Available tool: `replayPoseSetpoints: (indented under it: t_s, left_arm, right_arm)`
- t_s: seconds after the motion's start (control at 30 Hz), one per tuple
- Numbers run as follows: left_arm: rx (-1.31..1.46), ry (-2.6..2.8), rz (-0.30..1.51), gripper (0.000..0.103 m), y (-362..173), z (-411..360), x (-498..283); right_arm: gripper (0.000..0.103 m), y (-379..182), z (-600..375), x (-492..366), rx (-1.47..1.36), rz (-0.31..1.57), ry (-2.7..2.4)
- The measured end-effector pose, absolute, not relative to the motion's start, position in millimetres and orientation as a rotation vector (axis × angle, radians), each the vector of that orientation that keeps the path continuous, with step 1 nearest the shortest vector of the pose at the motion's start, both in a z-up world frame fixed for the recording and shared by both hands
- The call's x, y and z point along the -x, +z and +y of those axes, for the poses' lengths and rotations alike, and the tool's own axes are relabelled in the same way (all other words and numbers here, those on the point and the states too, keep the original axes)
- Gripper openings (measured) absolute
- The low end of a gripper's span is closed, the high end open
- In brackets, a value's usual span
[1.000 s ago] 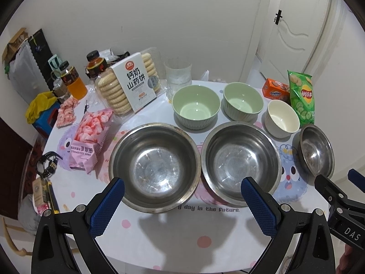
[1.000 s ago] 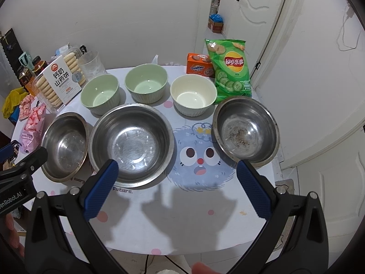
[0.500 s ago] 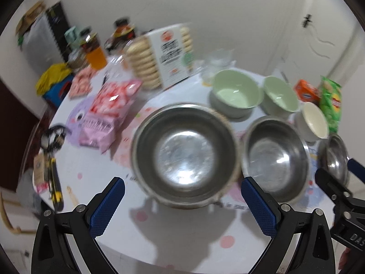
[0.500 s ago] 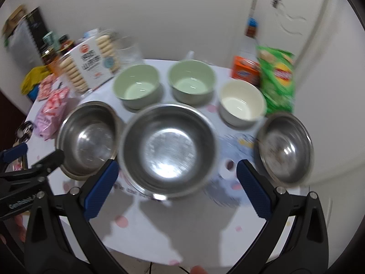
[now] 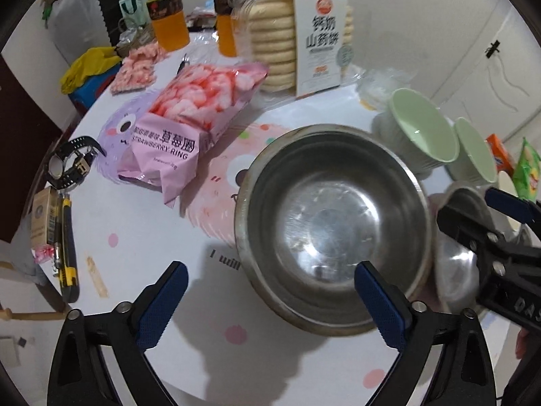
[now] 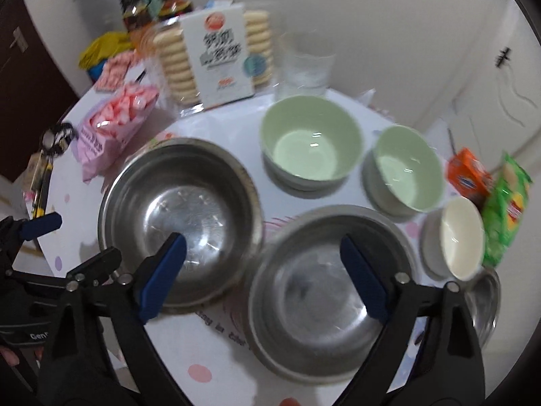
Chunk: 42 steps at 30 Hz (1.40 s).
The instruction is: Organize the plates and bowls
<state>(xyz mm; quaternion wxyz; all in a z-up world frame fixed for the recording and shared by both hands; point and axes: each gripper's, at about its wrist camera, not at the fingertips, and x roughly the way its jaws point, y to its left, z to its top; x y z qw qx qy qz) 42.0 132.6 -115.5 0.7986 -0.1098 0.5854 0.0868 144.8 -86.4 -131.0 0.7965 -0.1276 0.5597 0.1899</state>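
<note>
Left tongs [image 5: 270, 299], right tongs [image 6: 263, 274] steeply downward over steel bowls, jaws narrowing, empty.

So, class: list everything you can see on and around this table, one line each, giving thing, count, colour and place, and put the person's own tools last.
Steel bowls: three, silver; two large in front, one small at the right edge.
Green bowls: two, pale green, behind the steel ones.
White bowl: one, cream, right side.
Biscuit pack: one, white label, at the back.
Strawberry ring bag: one, pink, left.
Juice bottles: two, orange, back left.
Glass: one, clear, back.
Crisp bag: one, green, right.
Box: one, orange, right.
Watch: one, black, left edge.
Left gripper: blue pads, open.
Right gripper: blue pads, open.
</note>
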Motion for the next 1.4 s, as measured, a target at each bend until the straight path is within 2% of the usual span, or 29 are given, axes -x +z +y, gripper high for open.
replayPoseSetpoints:
  t_s: [0.07,0.2,0.33,0.43,0.5,0.63,0.83,1.07,1.4]
  left_arm:
    - [0.252,0.188,1.279,0.09,-124.3,136.7,-46.4]
    - [0.288,0.185,1.313,0.082,-138.6,145.0,-52.6]
    - [0.32,0.169,1.333,0.075,-145.4,148.6,-58.2]
    - [0.341,0.154,1.357,0.061,-152.4,150.1,-64.2]
    - [0.358,0.142,1.379,0.045,-157.3,150.0,-66.7]
    - [0.352,0.147,1.401,0.039,-163.9,150.7,-69.4]
    - [0.358,0.166,1.428,0.02,-176.2,157.9,-71.9]
    - [0.308,0.14,1.422,0.018,-169.6,162.7,-65.1]
    - [0.254,0.095,1.435,0.018,-146.4,183.9,-33.0]
  right_arm:
    - [0.075,-139.4,-79.8,-152.4,0.283,1.23,0.434]
    - [0.071,-156.3,-66.9,-163.4,0.315,1.271,0.455]
    - [0.057,-168.3,-60.0,-169.3,0.326,1.313,0.484]
    - [0.053,-174.3,-58.8,-171.8,0.338,1.329,0.481]
    - [0.049,-177.8,-57.9,-173.7,0.346,1.337,0.473]
    - [0.038,-182.4,-61.4,-177.9,0.351,1.358,0.46]
    - [0.019,-187.9,-65.0,-182.8,0.364,1.375,0.43]
    - [0.018,-186.2,-68.8,-178.5,0.33,1.398,0.426]
    - [0.017,-164.5,-70.4,-119.8,0.203,1.421,0.393]
